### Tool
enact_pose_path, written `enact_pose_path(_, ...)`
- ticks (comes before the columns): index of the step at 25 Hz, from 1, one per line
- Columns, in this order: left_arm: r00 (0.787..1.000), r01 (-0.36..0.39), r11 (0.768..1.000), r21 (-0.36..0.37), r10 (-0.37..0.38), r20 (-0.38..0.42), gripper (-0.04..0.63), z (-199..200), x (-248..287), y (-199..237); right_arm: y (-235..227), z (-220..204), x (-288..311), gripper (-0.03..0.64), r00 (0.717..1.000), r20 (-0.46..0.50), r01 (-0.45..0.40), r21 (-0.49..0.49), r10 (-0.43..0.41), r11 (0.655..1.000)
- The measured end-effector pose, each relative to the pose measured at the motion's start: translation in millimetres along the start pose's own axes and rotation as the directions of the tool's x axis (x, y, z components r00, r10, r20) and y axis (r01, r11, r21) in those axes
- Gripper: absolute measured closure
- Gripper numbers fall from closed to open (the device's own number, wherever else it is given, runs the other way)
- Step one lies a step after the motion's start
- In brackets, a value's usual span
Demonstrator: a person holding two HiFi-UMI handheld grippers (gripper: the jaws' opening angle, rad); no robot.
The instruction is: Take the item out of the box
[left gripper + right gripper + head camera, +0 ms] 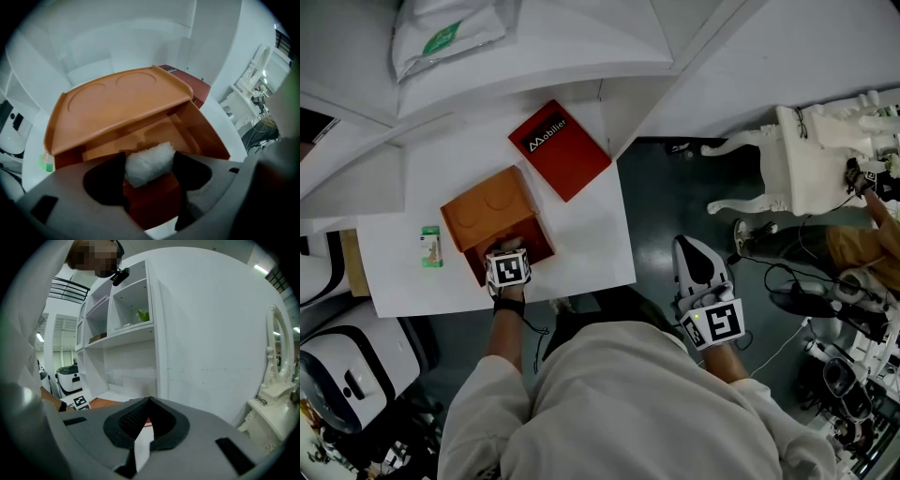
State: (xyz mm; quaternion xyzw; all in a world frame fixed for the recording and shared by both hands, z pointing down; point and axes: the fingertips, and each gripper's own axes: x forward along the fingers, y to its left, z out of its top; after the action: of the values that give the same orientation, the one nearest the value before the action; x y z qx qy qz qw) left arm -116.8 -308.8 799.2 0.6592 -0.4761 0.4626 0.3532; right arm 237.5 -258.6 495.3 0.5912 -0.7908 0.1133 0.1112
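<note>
An orange box (492, 211) stands on the white table (591, 234) with its lid (117, 103) tipped up and back. My left gripper (514, 251) points steeply down into the box's open front. In the left gripper view a white fluffy roll (149, 161) lies crosswise between the two dark pads (110, 180) and touches both, so the left gripper (150, 165) is shut on it. My right gripper (696, 258) hangs off the table's right side over the dark floor, and its jaws (149, 401) are shut on nothing.
A red flat box (560, 148) lies just behind the orange box. A small green packet (431, 247) sits at the table's left. White shelving (126, 310) rises behind the table. An ornate white chair (816, 159), cables and another person (862, 244) are at the right.
</note>
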Motion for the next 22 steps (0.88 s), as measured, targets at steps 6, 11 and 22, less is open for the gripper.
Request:
enact_pose_path(6, 0.999, 0.017, 1.000, 0.002, -0.017, 0.046, 0.288, 3.5, -7.8, -0.4, 8.3, 3.8, -0.7, 0.594, 1.000, 0.005, -0.007, -0.007, 0.007, 1.000)
enact_pose_path(11, 0.995, 0.019, 1.000, 0.009, -0.020, 0.095, 0.288, -0.7, -21.5, 3.2, 22.2, 11.7, -1.4, 0.594, 1.000, 0.020, -0.021, -0.021, 0.022, 1.000)
enact_pose_path(22, 0.936, 0.031, 0.993, 0.111, -0.068, 0.346, 0.288, 26.5, -101.2, -0.7, 69.2, 37.1, -8.8, 0.594, 0.994, 0.083, -0.068, -0.059, 0.073, 0.996)
